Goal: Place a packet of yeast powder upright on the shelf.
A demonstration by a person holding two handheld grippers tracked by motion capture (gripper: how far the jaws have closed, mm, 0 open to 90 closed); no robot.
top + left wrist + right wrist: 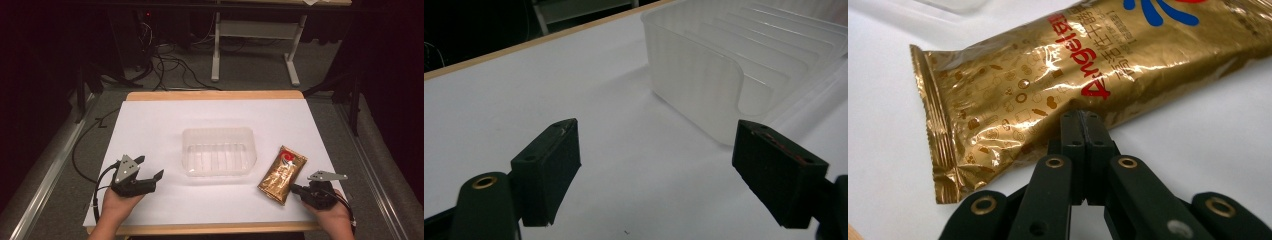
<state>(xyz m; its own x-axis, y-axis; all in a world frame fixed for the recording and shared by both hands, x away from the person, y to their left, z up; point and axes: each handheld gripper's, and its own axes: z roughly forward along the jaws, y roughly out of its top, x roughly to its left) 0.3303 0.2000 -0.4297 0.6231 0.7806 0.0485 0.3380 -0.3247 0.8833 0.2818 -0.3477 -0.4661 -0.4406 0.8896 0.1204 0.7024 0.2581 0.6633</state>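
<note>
the gold packet (282,174) lies flat on the white worktop (150,125), near its right edge and just right of the clear plastic tray (218,151). the right claw (294,189) sits at the packet's near long side, its jaws pressed together with nothing between them, tips touching or almost touching the foil edge (1083,117). the left claw (150,167) rests low on the left, jaws spread wide and empty, pointing at the tray (704,75) and apart from it. bare worktop stretches behind the tray and along the front edge between the two hands.
</note>
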